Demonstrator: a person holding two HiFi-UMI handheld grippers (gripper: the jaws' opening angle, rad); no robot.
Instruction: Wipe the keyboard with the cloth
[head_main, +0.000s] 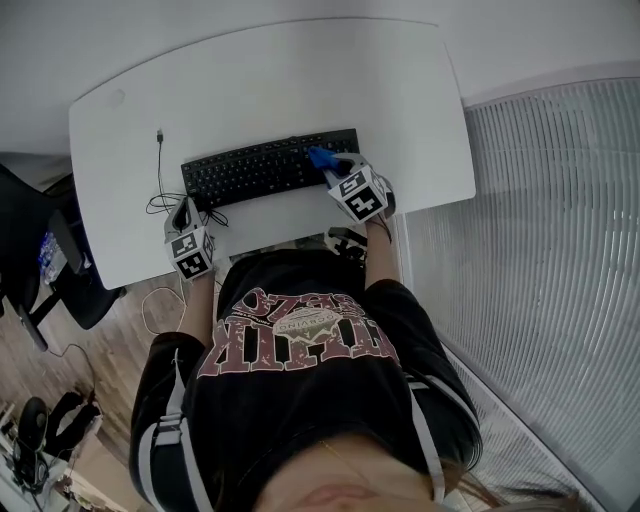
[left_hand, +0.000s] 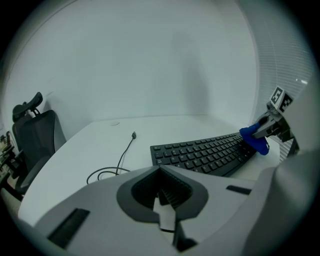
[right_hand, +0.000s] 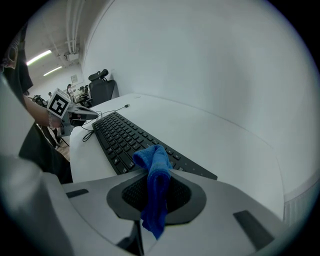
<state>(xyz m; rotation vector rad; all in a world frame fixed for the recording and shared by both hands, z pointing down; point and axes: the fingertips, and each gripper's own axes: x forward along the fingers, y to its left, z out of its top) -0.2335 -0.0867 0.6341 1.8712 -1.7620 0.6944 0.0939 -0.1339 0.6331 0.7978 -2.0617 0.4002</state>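
Note:
A black keyboard (head_main: 268, 167) lies across the middle of the white desk (head_main: 250, 85). My right gripper (head_main: 336, 165) hovers over the keyboard's right end, shut on a blue cloth (head_main: 320, 157) that bunches out past the jaws. In the right gripper view the cloth (right_hand: 156, 185) hangs folded between the shut jaws, just above the keyboard (right_hand: 130, 142). My left gripper (head_main: 187, 212) stays near the desk's front edge, left of the keyboard (left_hand: 207, 154), with its jaws closed on nothing. The left gripper view shows the blue cloth (left_hand: 254, 140) at the far right.
A thin black cable (head_main: 160, 185) runs from the keyboard's left end and loops on the desk. A black office chair (head_main: 55, 262) stands left of the desk. A ribbed wall panel (head_main: 540, 260) lies to the right.

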